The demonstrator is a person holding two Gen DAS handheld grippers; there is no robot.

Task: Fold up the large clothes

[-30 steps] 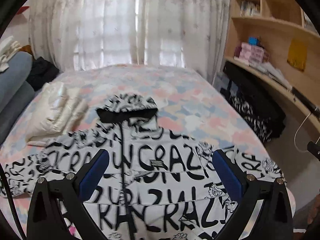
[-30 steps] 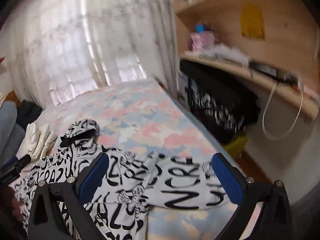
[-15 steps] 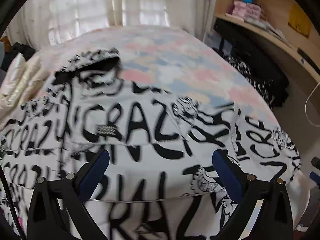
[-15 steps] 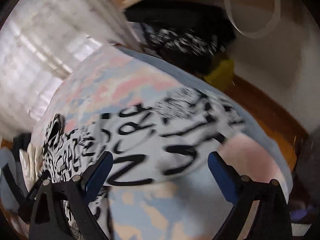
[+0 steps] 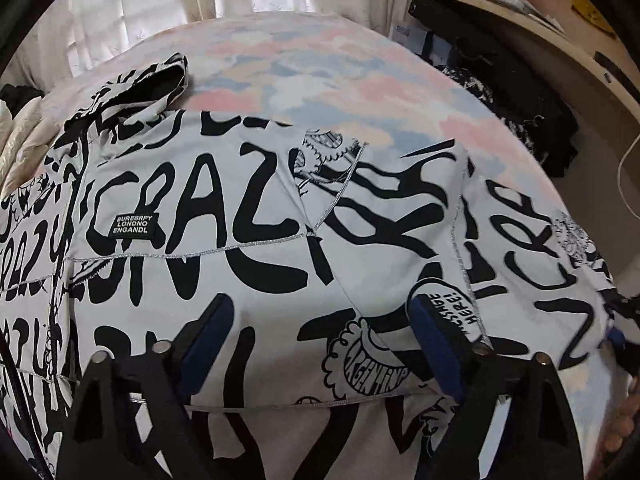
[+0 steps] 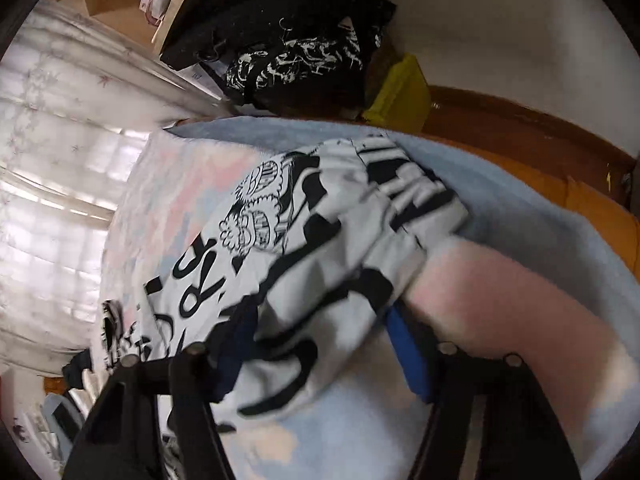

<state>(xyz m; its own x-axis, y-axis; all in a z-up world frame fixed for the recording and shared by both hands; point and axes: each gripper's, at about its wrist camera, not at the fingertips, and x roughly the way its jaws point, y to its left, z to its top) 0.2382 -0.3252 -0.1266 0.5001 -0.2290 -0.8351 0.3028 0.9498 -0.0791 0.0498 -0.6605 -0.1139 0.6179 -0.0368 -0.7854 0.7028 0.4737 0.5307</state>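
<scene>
A: Two grippers, both low over the jacket (image 5: 224, 208), which lies flat, front up, on the pastel bed (image 5: 304, 64), hood toward the curtains.

B: Key relation?

A: The sleeve (image 6: 320, 232) runs sideways out from the body toward the bed edge. The right gripper (image 6: 320, 344) sits at its cuff end, so the right hand is the nearer one for folding that sleeve in. Long axis of the sleeve runs away from the claw, up the right wrist view.

B: State of the right claw?

A: Jaws closing, sleeve cloth between them. Blurred, so it's probably not pinched yet; the right pad (image 6: 408, 356) looks clear of the fabric.

B: Left?

A: The left gripper (image 5: 320, 344) is over the chest panel near the armpit seam, jaws closing but wide, nothing clamped, cloth just below the pads.

B: Pose?

A: Both tilted steeply down at the bed. Right one rolled, the room sits slanted in its view.
</scene>
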